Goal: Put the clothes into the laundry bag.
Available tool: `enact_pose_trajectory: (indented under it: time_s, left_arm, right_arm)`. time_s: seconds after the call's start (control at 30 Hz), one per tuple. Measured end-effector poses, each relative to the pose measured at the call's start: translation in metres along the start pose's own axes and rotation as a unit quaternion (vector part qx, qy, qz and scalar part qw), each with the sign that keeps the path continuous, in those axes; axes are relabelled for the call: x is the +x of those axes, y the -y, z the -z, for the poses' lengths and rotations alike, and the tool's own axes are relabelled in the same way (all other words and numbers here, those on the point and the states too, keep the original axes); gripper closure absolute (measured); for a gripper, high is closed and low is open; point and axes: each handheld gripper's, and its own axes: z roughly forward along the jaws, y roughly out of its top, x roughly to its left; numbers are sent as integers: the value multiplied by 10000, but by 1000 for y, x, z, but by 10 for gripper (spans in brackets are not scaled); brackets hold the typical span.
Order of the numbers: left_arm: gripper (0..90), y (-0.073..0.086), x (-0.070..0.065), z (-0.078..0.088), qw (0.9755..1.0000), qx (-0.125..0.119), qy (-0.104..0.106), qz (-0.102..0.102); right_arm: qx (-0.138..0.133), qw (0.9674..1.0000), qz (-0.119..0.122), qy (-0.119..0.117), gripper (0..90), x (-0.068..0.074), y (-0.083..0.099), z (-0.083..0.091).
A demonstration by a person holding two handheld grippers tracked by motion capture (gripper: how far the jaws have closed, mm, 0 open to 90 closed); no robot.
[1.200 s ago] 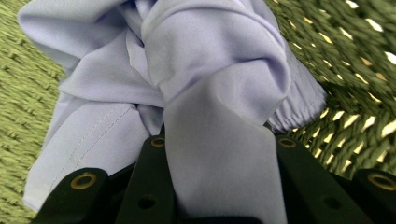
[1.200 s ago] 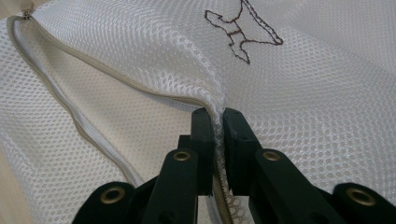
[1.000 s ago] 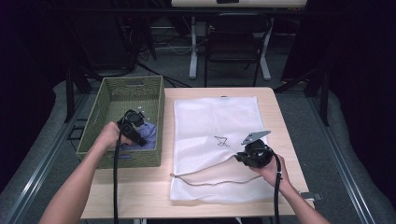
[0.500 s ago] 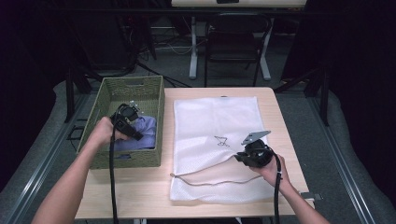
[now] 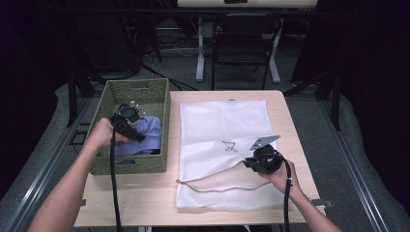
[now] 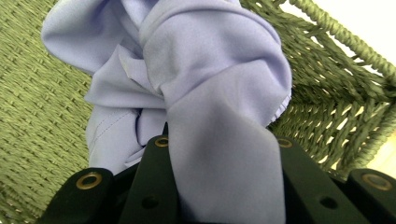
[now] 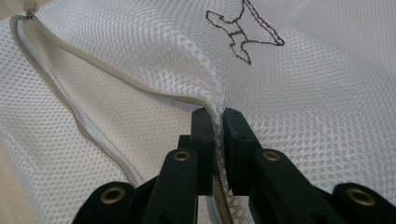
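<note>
A lavender cloth (image 5: pixel 147 135) lies bunched in a green woven basket (image 5: pixel 145 89) at the table's left. My left gripper (image 5: pixel 138 137) is shut on a fold of that cloth (image 6: pixel 224 140), which drapes over its jaws and hangs lifted off the basket floor. A white mesh laundry bag (image 5: pixel 222 121) lies flat on the table's right half, its zipper open along the near side. My right gripper (image 5: pixel 247 164) is shut on the upper edge of the bag's opening (image 7: pixel 218 122) and holds it raised a little. A small embroidered mark (image 7: pixel 243 32) sits on the mesh.
The wooden table (image 5: pixel 140 198) has bare room in front of the basket and bag. The zipper edge (image 5: pixel 212 187) curves across the bag's near part. A black chair (image 5: pixel 246 43) and a desk stand beyond the table's far edge.
My left gripper has risen inside the basket and drawn back toward the left, pulling the lavender cloth up with it. The right gripper has kept still on the bag's edge.
</note>
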Motion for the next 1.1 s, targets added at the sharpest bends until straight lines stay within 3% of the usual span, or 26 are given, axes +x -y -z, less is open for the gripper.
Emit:
enact_pose_trajectory:
  time_s: [1.1]
  left_arm:
    - [763, 1, 2, 40, 9992, -249, -265, 139]
  right_arm:
    - [19, 10000, -27, -13, 849, 1, -1, 1]
